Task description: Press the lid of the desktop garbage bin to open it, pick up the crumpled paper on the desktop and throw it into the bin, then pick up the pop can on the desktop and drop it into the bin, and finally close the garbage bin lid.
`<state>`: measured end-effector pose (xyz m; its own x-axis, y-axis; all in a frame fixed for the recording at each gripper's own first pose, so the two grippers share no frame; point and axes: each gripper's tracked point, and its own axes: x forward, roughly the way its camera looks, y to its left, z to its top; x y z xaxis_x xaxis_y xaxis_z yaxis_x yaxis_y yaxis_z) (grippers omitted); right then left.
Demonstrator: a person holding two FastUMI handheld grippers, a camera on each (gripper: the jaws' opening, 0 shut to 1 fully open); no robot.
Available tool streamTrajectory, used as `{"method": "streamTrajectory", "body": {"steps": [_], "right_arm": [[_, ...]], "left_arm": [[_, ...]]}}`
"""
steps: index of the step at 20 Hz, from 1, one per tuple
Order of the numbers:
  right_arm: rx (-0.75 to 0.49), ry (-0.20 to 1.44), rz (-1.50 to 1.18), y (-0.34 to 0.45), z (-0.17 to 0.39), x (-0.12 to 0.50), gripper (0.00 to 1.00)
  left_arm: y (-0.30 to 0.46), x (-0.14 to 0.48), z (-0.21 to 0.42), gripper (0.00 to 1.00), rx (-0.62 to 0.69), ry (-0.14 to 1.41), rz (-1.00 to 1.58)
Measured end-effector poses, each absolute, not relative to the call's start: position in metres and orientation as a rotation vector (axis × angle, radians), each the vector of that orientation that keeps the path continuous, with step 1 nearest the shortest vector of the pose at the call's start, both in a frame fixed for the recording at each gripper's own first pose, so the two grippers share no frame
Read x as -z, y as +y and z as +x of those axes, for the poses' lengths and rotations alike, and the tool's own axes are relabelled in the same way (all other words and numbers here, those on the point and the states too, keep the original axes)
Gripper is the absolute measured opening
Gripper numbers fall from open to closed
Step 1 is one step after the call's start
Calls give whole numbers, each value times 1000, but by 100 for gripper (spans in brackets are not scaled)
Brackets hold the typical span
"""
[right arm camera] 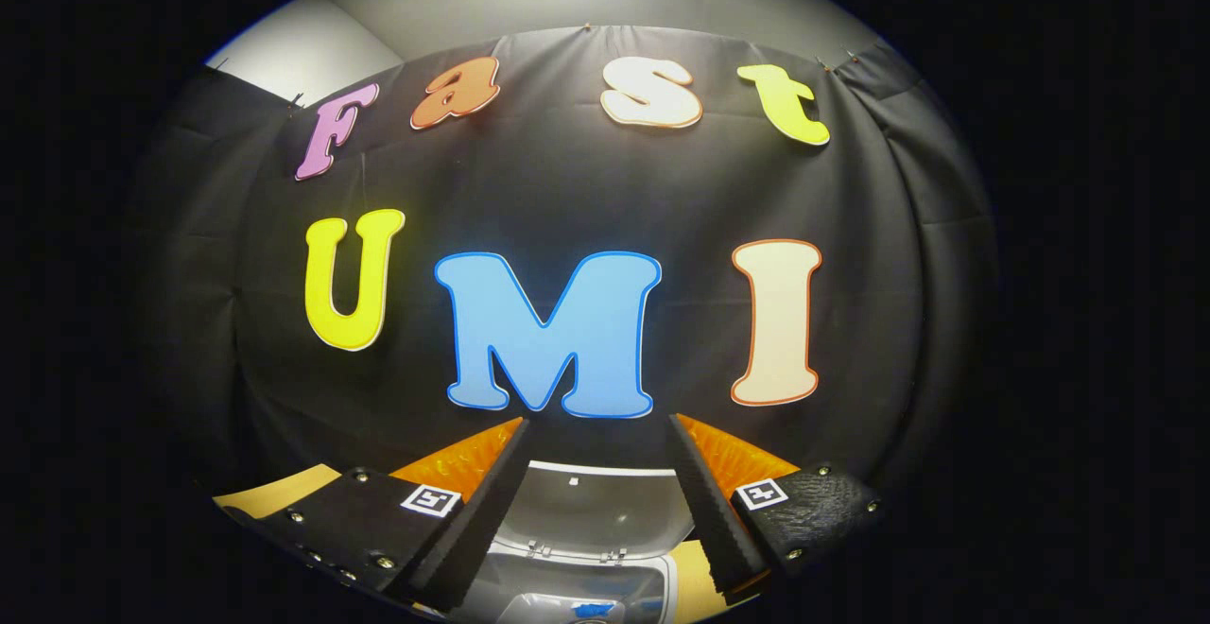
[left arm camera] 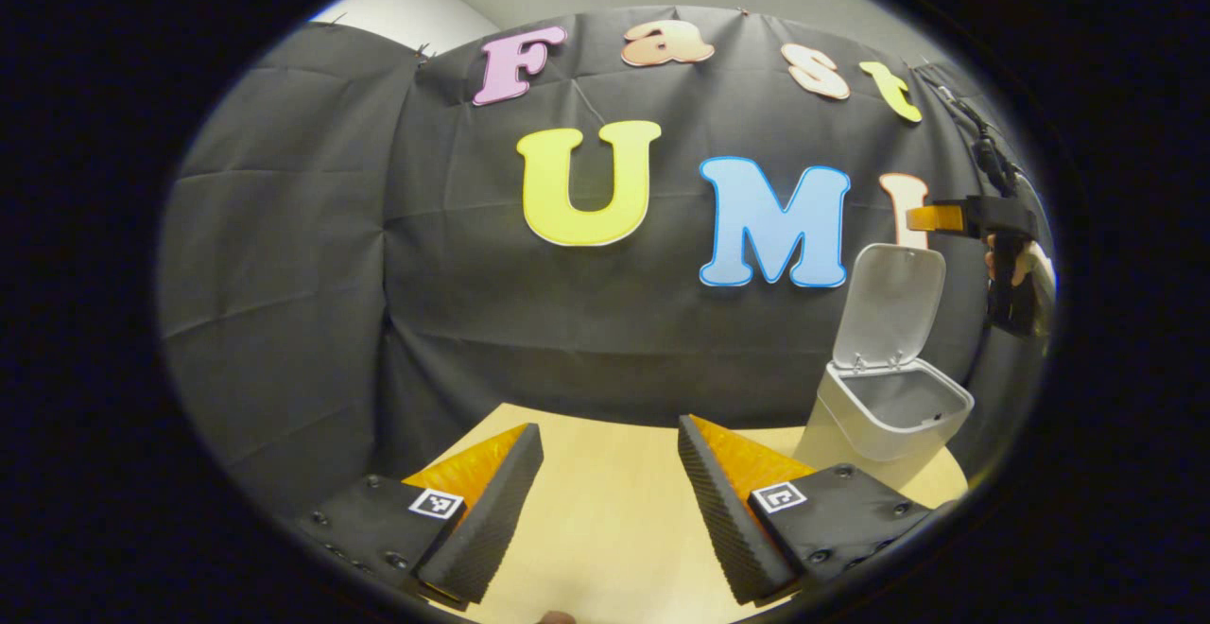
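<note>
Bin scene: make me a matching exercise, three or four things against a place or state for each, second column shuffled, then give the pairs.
Things:
1. white plastic bin lid
2. left gripper
3. right gripper
4. light wooden tabletop

Places or states:
A. held open above the small white plastic garbage bin, looking down into it
B. standing upright, swung open
C. under the left gripper's fingers, bare between them
D. open over the table, to the left of the bin

Pairs: 1-B, 2-D, 3-A, 4-C
</note>
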<state>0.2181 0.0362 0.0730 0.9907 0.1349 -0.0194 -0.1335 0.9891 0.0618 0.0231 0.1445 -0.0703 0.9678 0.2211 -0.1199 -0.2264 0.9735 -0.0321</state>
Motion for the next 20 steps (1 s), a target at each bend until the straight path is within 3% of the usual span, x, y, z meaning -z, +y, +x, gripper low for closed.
{"method": "streamTrajectory", "body": {"steps": [9,20], "right_arm": [[-115,89,47,34,242,-48,90],[-139,124,45,36,206,-36,91]], "left_arm": [[152,69,19,96,-246,110,-53],[139,71,24,97,-211,110,-62]]}}
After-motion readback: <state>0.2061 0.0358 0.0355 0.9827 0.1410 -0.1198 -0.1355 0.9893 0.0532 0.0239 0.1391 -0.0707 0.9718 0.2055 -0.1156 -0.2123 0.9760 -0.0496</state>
